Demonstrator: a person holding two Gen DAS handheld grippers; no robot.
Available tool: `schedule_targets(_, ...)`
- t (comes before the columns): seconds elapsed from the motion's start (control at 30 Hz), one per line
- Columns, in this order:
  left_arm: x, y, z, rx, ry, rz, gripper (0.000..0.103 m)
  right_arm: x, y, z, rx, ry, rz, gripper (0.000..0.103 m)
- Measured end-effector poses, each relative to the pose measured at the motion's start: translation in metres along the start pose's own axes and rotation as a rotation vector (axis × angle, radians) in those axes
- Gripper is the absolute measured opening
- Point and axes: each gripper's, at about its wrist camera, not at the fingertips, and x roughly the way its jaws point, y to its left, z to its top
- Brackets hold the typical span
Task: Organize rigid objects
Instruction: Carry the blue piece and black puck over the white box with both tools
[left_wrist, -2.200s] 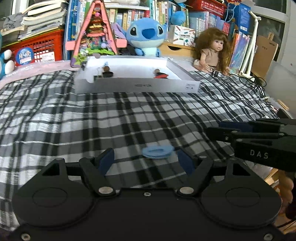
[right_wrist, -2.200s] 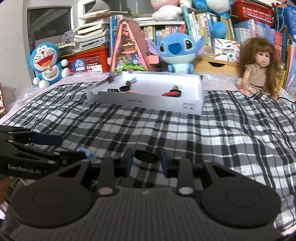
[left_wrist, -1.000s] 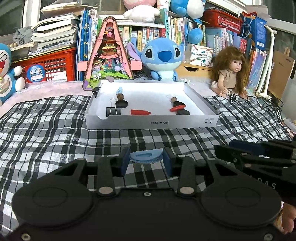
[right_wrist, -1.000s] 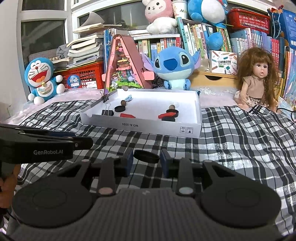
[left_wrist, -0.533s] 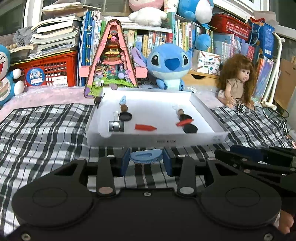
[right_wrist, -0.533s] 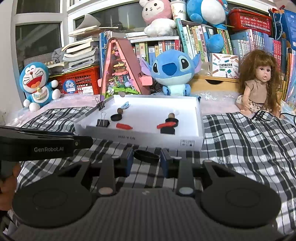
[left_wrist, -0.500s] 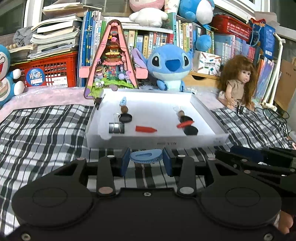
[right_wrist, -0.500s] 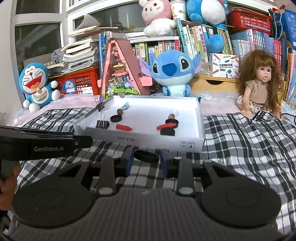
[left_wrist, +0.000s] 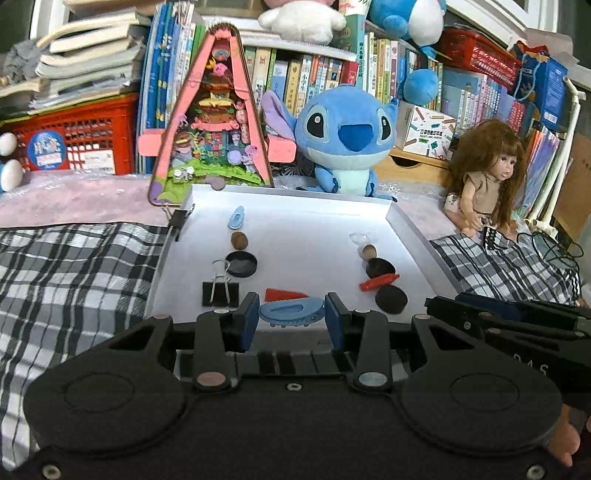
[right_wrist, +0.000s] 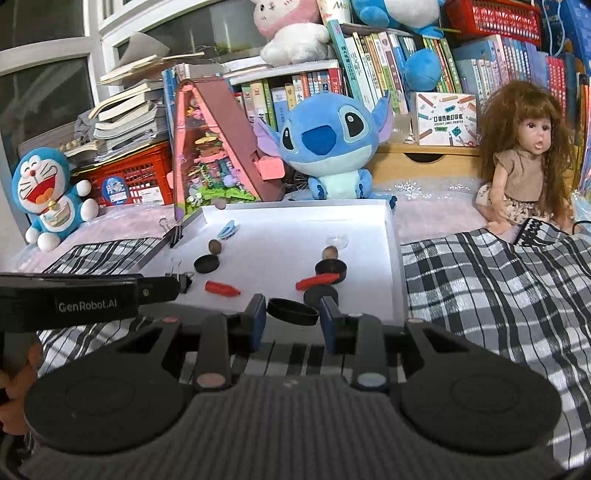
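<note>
My left gripper (left_wrist: 291, 315) is shut on a blue hair clip (left_wrist: 291, 312) and holds it over the near edge of the white tray (left_wrist: 413, 229). My right gripper (right_wrist: 293, 311) is shut on a black ring (right_wrist: 293, 311), also at the tray's near edge (right_wrist: 393, 258). Inside the tray lie a binder clip (left_wrist: 220, 291), black discs (left_wrist: 241, 263), red pieces (left_wrist: 378, 282), brown beads (left_wrist: 239, 240) and another blue clip (left_wrist: 236, 217). The left gripper shows at the left of the right wrist view (right_wrist: 88, 295).
The tray rests on a black-and-white plaid cloth (left_wrist: 74, 258). Behind it stand a pink triangular toy house (left_wrist: 214, 122), a blue plush (left_wrist: 347, 136) and a doll (left_wrist: 484, 173). A Doraemon plush (right_wrist: 48, 192) sits far left. Bookshelves fill the back.
Both grippers have moved forward with their objects, from over the plaid cloth to the tray's near edge. The tray now looks larger and closer.
</note>
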Motion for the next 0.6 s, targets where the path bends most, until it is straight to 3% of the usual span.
schedule_targets(0.33,0.058,0.010,0.036,-0.078,0.097,-0.040,0.036,0.053,-0.030,0.043,0.141,0.122,0.051,0.037)
schedule_targets(0.6,0.090,0.005,0.045,-0.052,0.140,-0.016,0.036,0.092,-0.048,0.060,0.221,0.188,0.010,0.037)
